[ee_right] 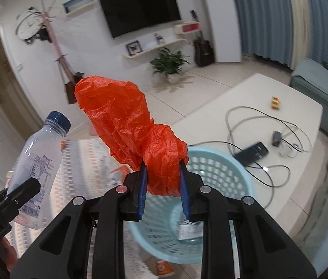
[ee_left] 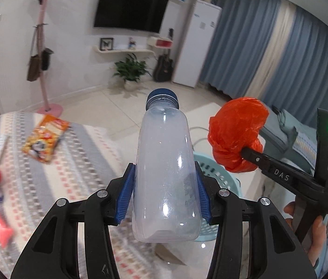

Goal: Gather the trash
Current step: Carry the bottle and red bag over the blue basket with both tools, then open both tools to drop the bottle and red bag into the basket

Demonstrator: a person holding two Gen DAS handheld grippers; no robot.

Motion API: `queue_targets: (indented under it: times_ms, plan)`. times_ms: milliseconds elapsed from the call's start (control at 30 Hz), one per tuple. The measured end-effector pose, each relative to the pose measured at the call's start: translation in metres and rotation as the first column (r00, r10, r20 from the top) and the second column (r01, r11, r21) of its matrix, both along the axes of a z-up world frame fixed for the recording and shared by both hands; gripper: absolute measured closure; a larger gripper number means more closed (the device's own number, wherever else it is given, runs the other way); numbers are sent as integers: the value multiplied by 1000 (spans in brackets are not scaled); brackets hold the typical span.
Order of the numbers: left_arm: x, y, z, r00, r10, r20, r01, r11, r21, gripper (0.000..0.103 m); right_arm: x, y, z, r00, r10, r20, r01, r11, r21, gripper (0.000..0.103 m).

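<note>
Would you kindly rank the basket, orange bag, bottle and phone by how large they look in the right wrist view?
1. Basket
2. Orange bag, though nearness to the camera inflates it
3. Bottle
4. Phone

— On the worktop (ee_right: 245,97)?
— Tangled cable (ee_right: 252,125), black phone (ee_right: 252,153) beside it, small coloured block (ee_right: 275,102) beyond.
— Left of the cable?
— Striped cloth (ee_left: 75,162) bearing a snack packet (ee_left: 45,137).

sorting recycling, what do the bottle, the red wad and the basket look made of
Bottle: clear, glossy plastic; you see through it. Red wad: thin crinkly plastic film, likely a bag; slightly translucent. Basket: pale blue moulded plastic, perforated wall.
</note>
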State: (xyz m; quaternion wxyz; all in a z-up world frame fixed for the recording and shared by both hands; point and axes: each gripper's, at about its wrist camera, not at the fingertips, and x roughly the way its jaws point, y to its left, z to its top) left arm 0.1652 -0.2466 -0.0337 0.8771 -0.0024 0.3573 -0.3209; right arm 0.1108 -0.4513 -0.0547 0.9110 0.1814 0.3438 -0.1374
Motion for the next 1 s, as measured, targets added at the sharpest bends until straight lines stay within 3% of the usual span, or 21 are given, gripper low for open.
queue_targets:
  times_ms: [200,533,567,667,1000]
  plan:
    - [2,-41,-26,997,-56,-50,58,998,32,56,-6,-31,-24,995,-73,-65,73,997,9,81]
    - [-1,-72,-47,993,-94,-73,99,993,69,55,-8,-49,-46,986,-112,-122,116,993,28,76]
    - [-2,-73,-47,993,-94,-71,99,993,67,53,-9,-50,-48,986,-113,-125,117,993,31,73]
    - [-4,-68,-43,994,-90,-60,94,994,63,47,-11,-49,-48,985,-122,-125,128,991,40,48]
    - [-12,-44,-32,997,-61,-47,62,997,35,47,-15,-43,-41,989,-112,-101,116,993,35,47]
